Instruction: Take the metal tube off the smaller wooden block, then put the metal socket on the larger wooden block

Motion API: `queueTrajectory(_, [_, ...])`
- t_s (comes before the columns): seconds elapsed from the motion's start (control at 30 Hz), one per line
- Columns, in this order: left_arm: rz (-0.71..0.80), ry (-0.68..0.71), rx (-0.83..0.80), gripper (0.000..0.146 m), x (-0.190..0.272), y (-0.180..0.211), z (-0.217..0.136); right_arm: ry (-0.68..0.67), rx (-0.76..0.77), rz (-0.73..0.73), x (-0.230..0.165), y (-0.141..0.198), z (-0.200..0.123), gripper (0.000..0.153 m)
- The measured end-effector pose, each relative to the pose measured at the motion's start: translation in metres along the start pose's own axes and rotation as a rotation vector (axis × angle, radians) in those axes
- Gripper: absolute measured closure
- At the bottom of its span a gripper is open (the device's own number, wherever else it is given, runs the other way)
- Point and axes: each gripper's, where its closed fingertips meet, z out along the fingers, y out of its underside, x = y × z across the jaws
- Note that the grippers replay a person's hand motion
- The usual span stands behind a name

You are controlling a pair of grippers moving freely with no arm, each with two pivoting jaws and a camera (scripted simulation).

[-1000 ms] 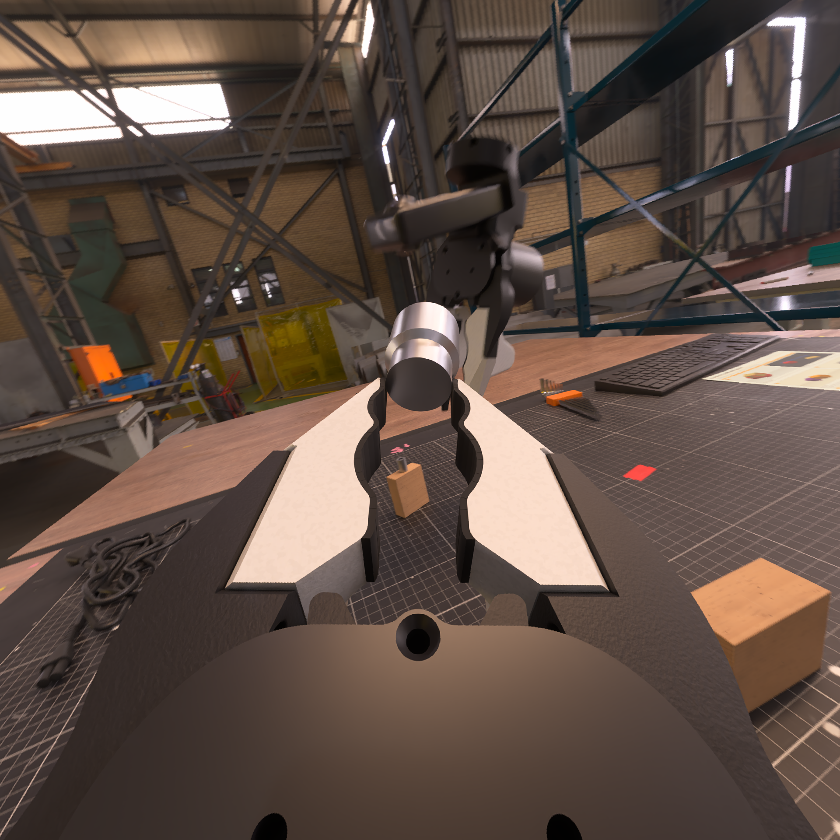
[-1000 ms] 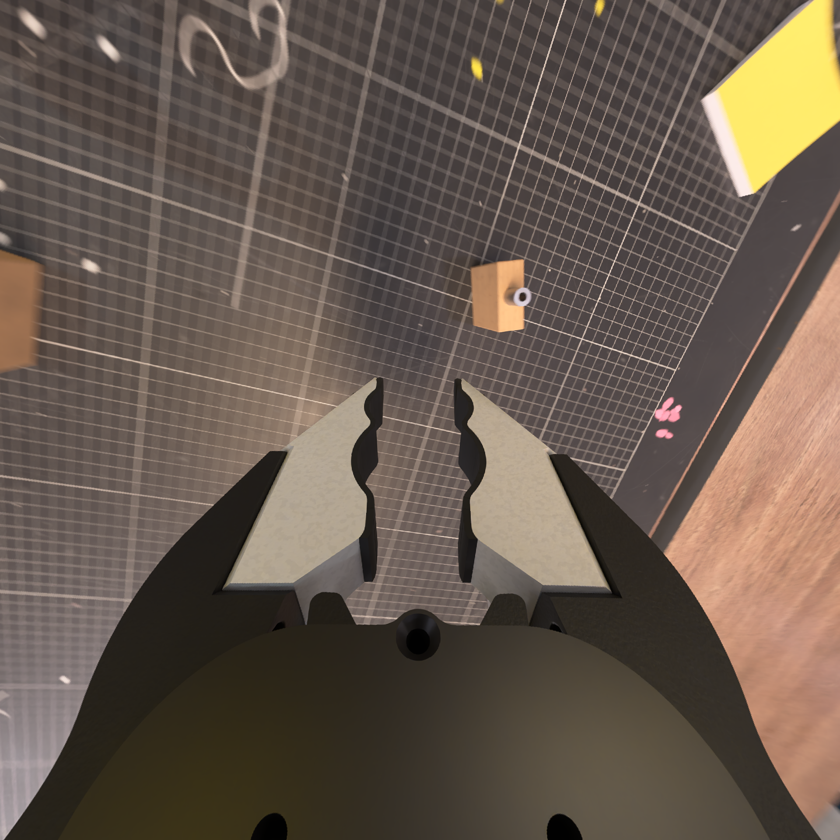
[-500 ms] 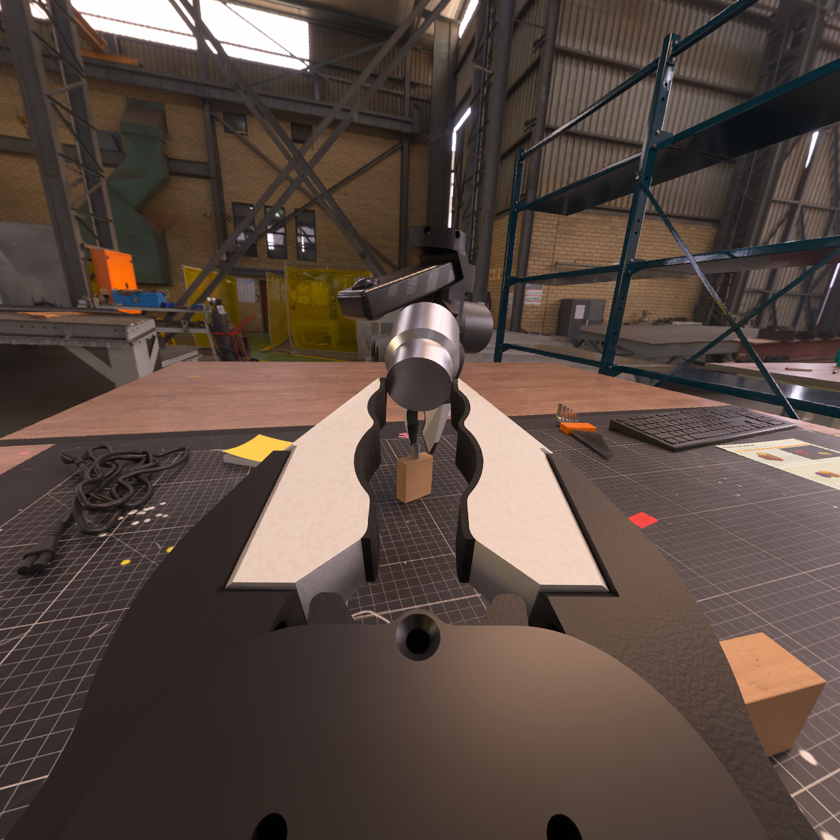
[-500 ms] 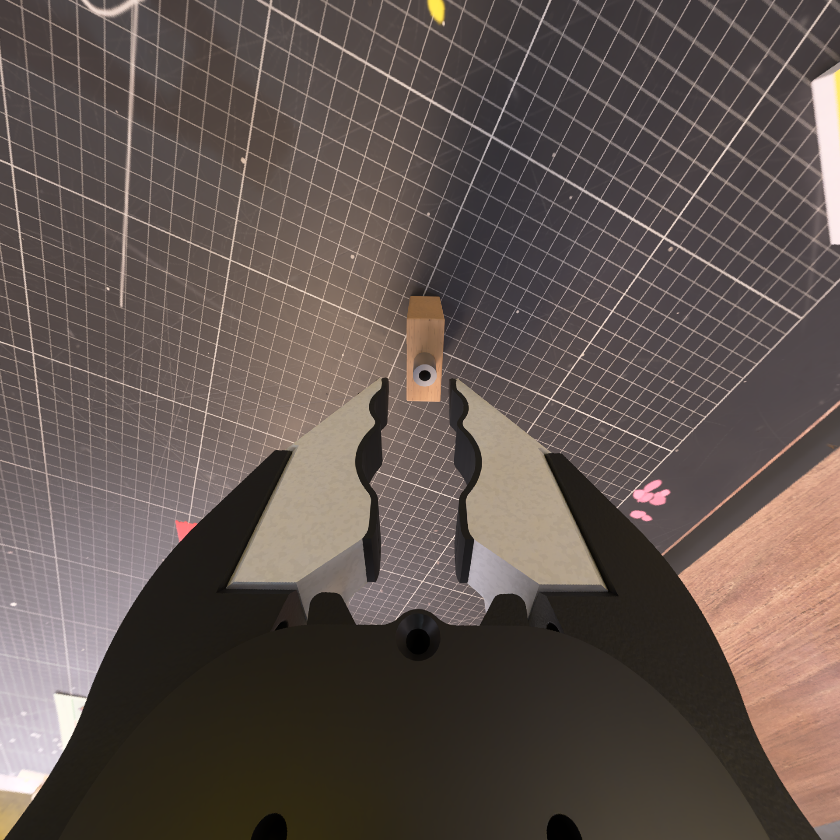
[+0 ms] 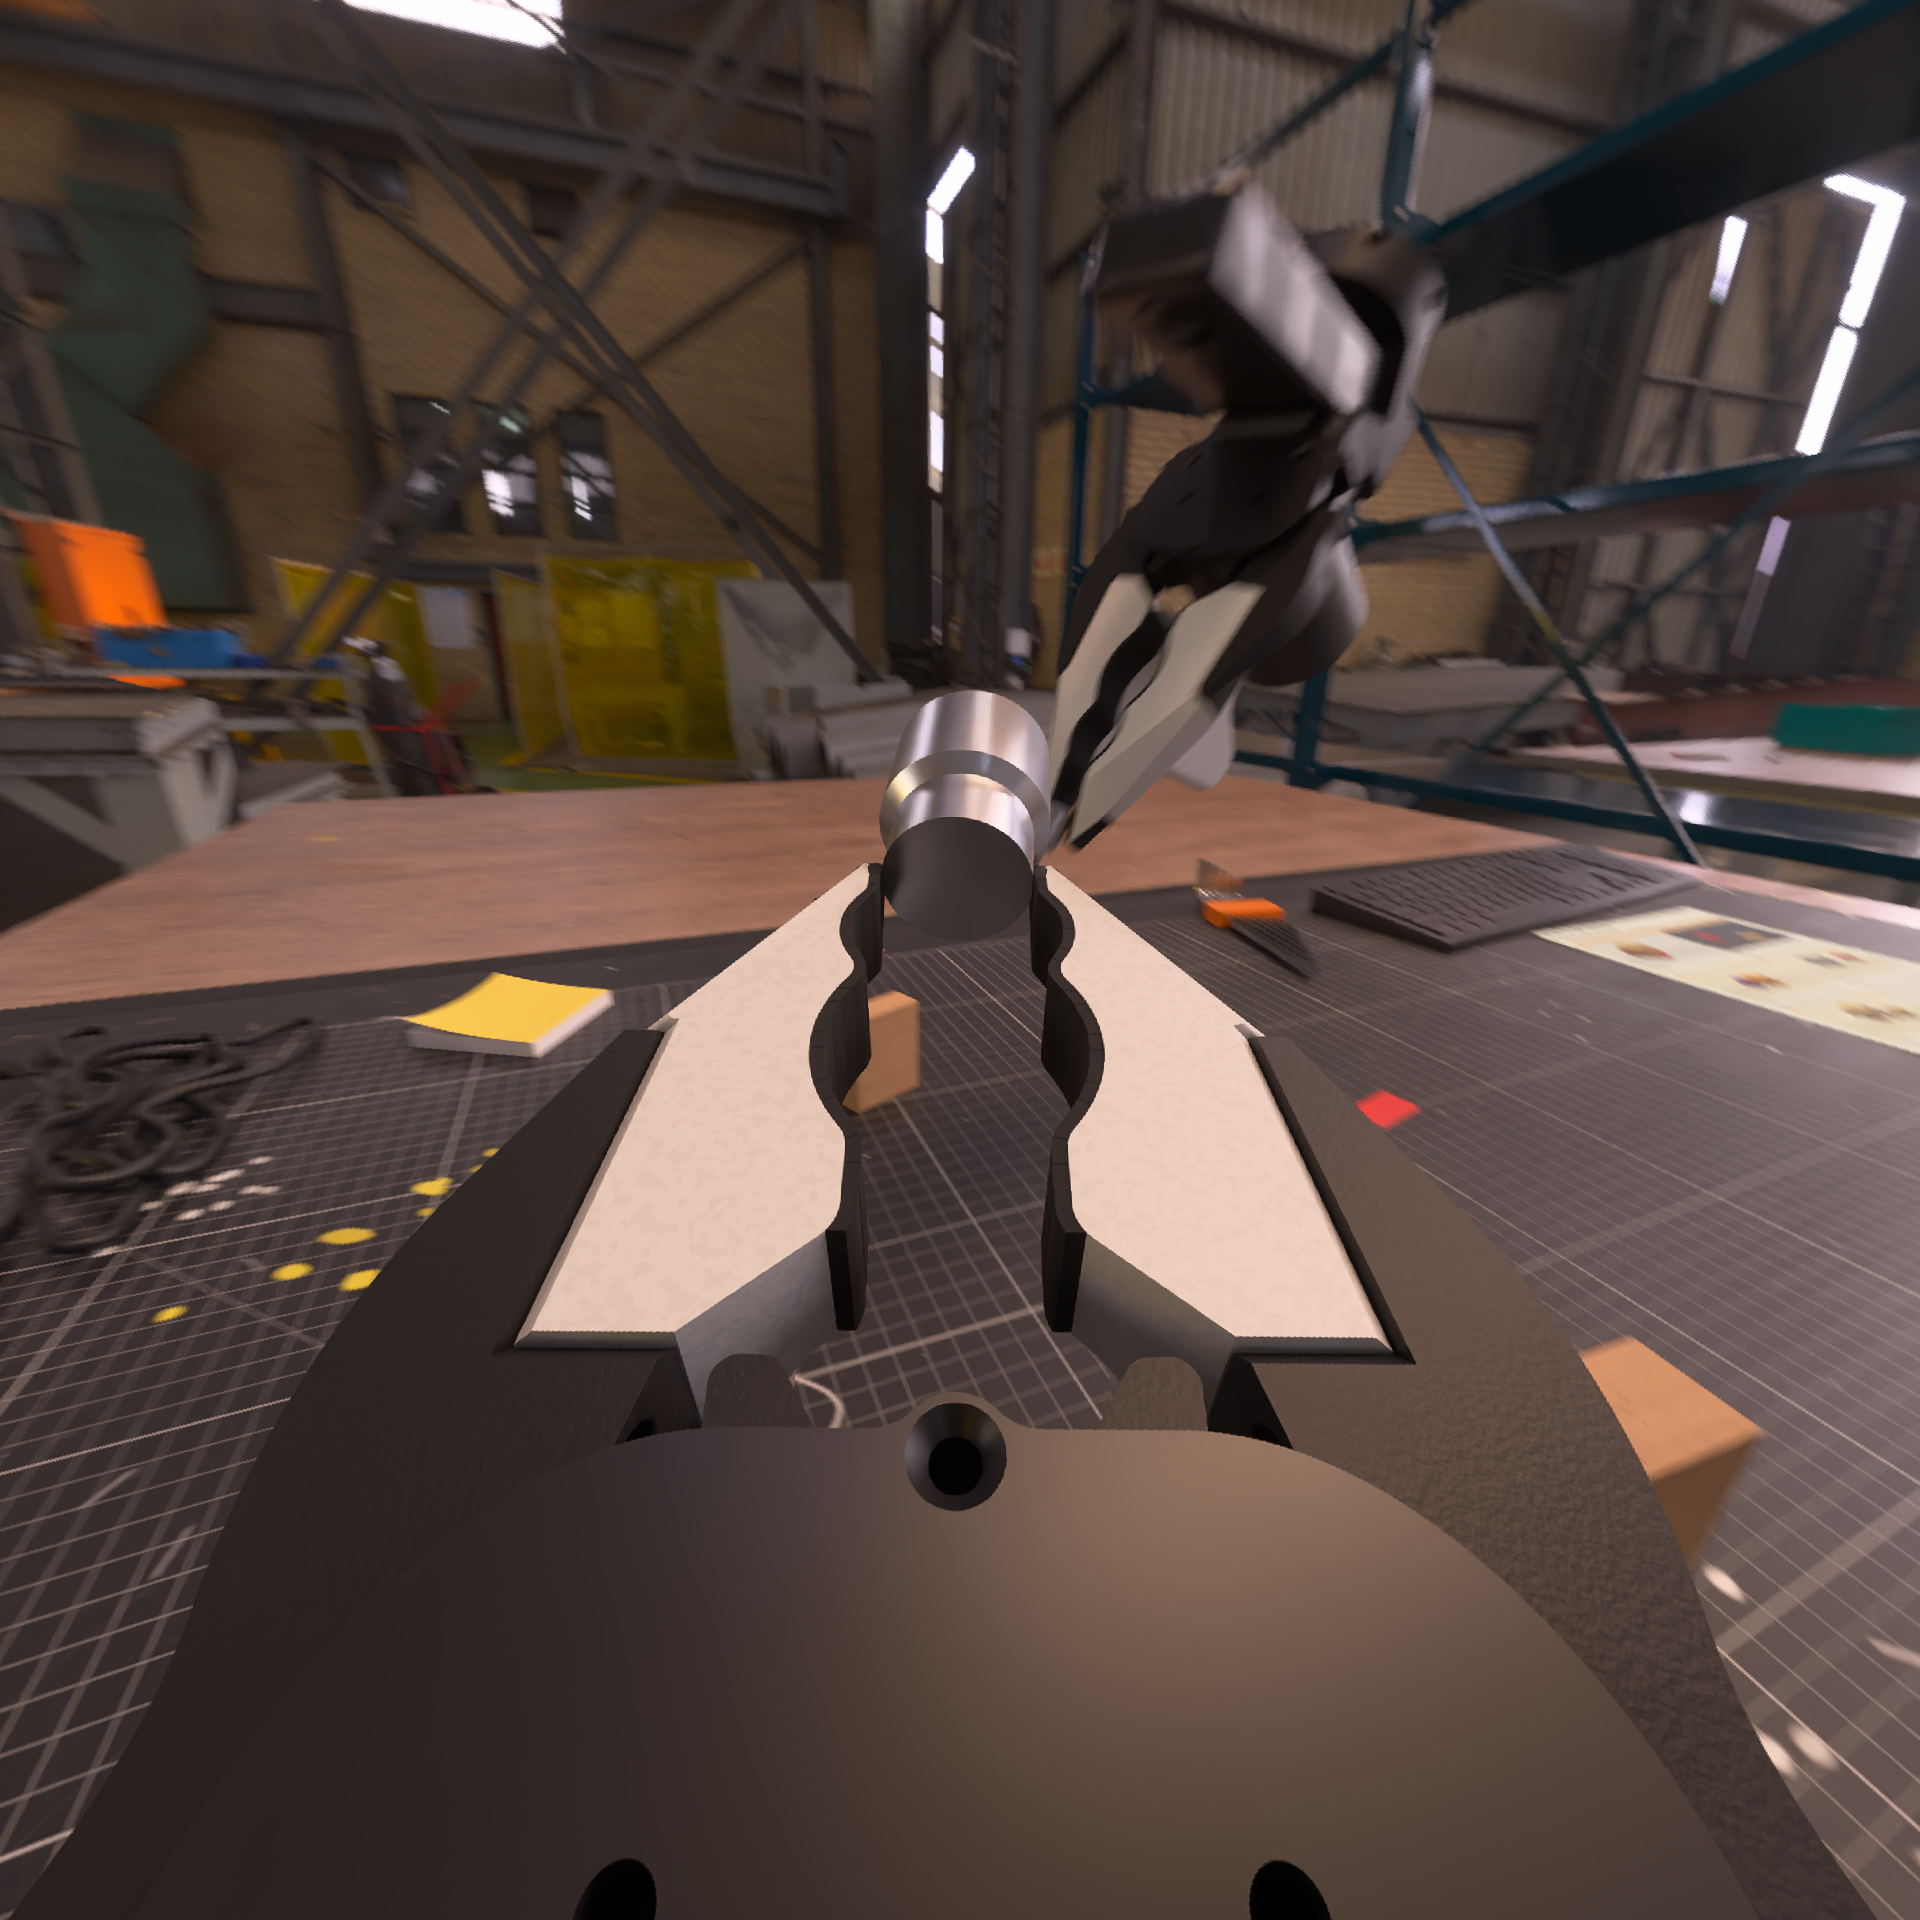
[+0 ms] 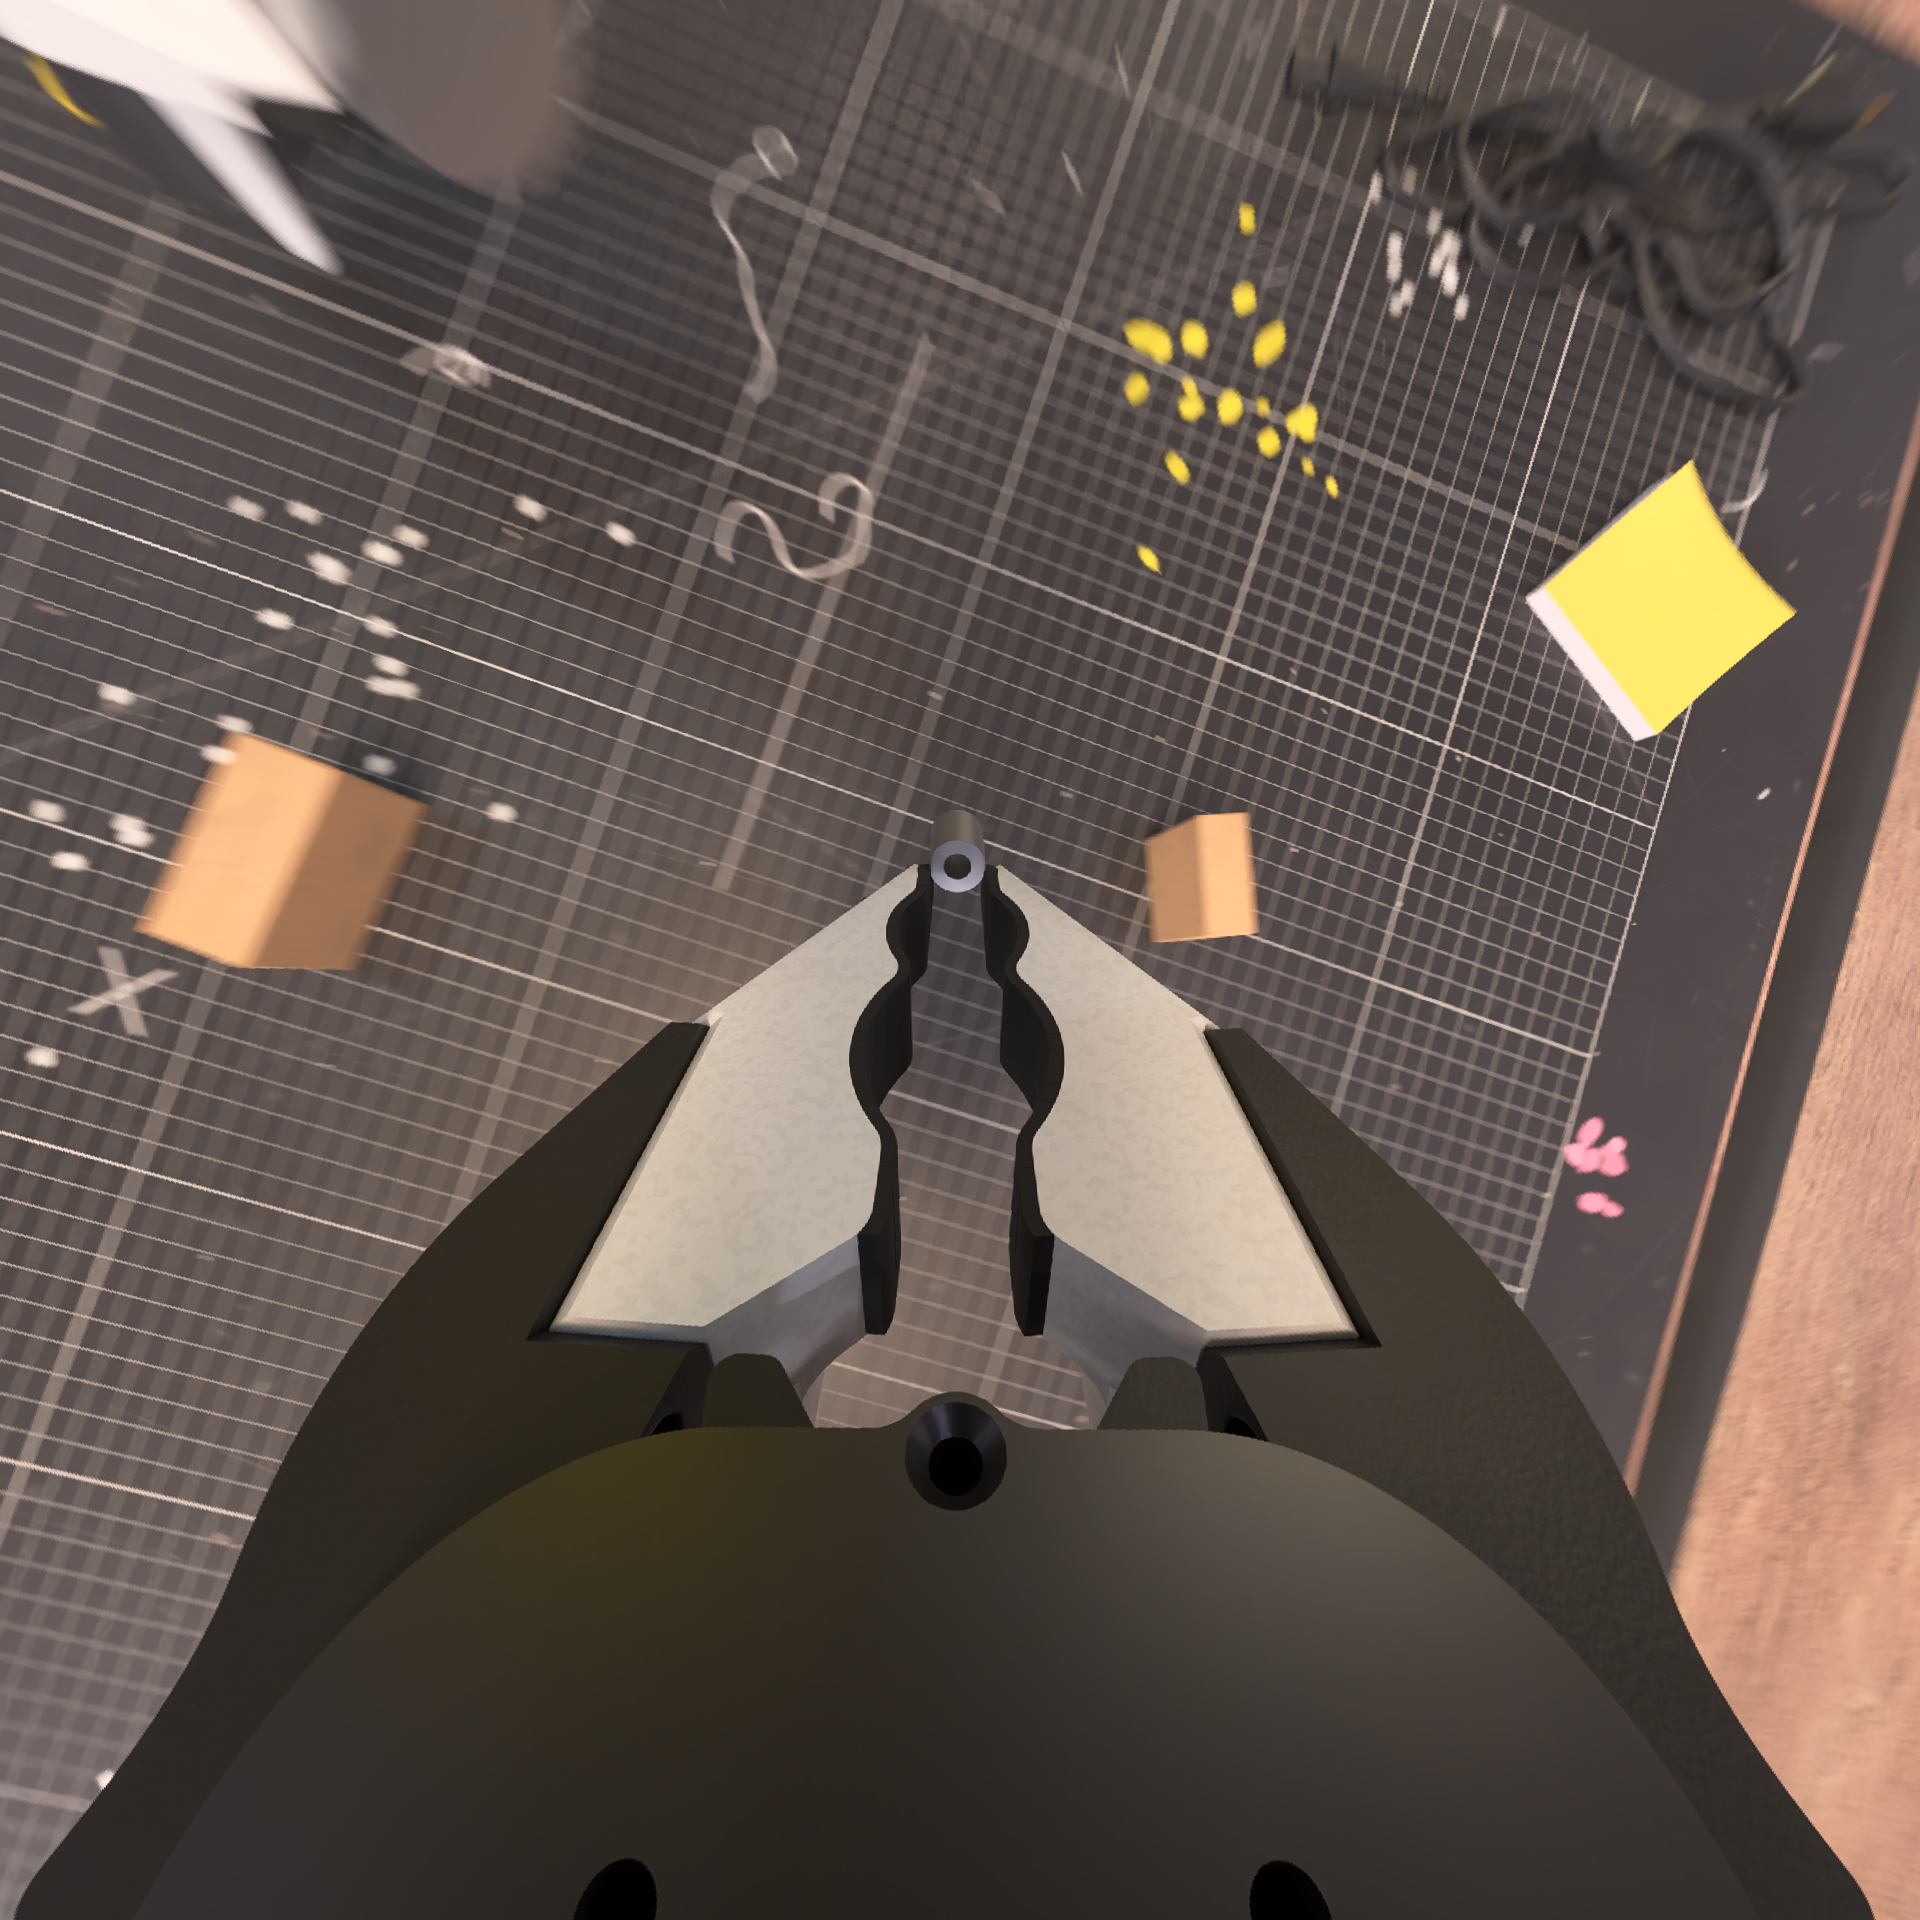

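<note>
Tube (image 6: pixel 957 864) lifted off small block (image 6: pixel 1200 876), pinched in right tongs (image 6: pixel 956 883); left tongs (image 5: pixel 957 902) clamped socket (image 5: pixel 961 821). Thin tip hold: tube could slip.

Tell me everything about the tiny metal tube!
The tube is a small, thin, grey metal pipe, seen end-on in the right wrist view as a pale ring with a dark hole. The right gripper is shut on it, pinching it at the very fingertips. It is up in the air, off the small block, which sits on the mat to one side. Its far end points down toward the mat. In the left wrist view it is too small and blurred to pick out.
</note>
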Motion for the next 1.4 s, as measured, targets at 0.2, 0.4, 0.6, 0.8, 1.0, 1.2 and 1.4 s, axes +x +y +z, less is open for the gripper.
queueTrajectory(0.2, [-0.083, 0.324, -0.295, 0.118, 0.049, 0.034, 0.007, 0.166, 0.231, 0.150, -0.119, 0.038, -0.068, 0.144])
queueTrajectory(0.4, [0.057, 0.668, -0.807, 0.118, 0.103, 0.064, -0.019, 0.377, 0.290, 0.445, -0.219, 0.109, -0.083, 0.144])
queueTrajectory(0.6, [0.348, 0.801, -1.093, 0.118, 0.126, 0.070, -0.032, 0.505, 0.359, 0.600, -0.263, 0.137, -0.063, 0.144])
queueTrajectory(0.8, [0.768, 0.869, -1.336, 0.118, 0.133, 0.082, -0.036, 0.506, 0.391, 0.602, -0.271, 0.138, -0.055, 0.144])
queueTrajectory(1.0, [1.026, 0.896, -1.513, 0.118, 0.141, 0.094, -0.038, 0.508, 0.371, 0.588, -0.272, 0.139, -0.053, 0.144])
queueTrajectory(1.2, [1.092, 0.889, -1.555, 0.118, 0.142, 0.095, -0.037, 0.501, 0.335, 0.581, -0.275, 0.143, -0.050, 0.144])
queueTrajectory(1.4, [0.985, 0.935, -1.517, 0.057, 0.146, 0.098, -0.040, 0.496, 0.255, 0.599, -0.274, 0.150, -0.042, 0.144])
